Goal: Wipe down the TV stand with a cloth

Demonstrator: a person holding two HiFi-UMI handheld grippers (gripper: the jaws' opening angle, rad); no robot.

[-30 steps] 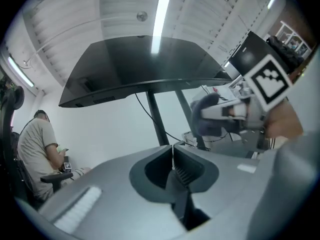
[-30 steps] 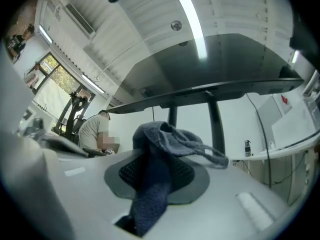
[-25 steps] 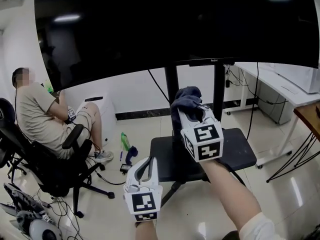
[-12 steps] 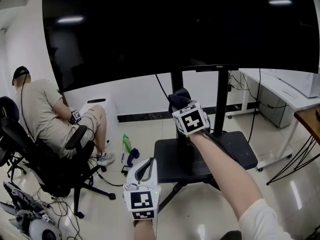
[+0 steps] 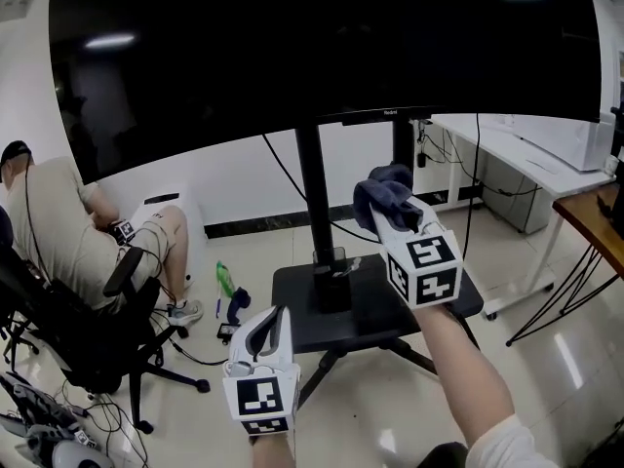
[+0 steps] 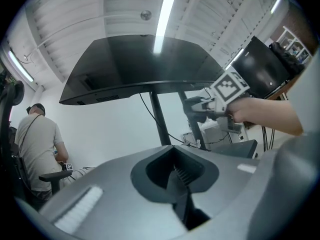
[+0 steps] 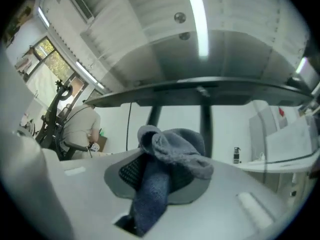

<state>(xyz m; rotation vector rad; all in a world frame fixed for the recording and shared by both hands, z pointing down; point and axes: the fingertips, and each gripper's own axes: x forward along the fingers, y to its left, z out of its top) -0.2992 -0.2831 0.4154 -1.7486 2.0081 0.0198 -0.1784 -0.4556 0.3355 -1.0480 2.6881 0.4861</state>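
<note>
- as the right gripper (image 5: 398,214) hung in front of the tv stand (image 5: 327,283), its jaws were clamped on a dark blue cloth (image 5: 382,185); the loose end was bunched in a lump above the tips.
- the cloth was up in the air, and as far as i could judge it touched no part of the stand.
- seen from above, it lay to the right of the left post (image 5: 308,183) and across the lower part of the right post (image 5: 403,152), which stood behind it.
- the 2 posts ran upright, so a wipe along either would likely have had to travel up and down.
- the flat black shelf (image 5: 302,315) at the foot of the stand lay below the cloth and beyond it, spreading side to side.
- to my eye, the coming move turned on that drop: the cloth had to go forward and down to meet the shelf, or straight ahead to meet the right post.
- the left gripper (image 5: 270,325) was held lower and closer to the person, level with the shelf's front left corner in the head view.
- its jaws were pressed together with nothing between them.
- with the cloth in the right gripper, and that one nearer the posts, the wiping looked like the right arm's job.
</note>
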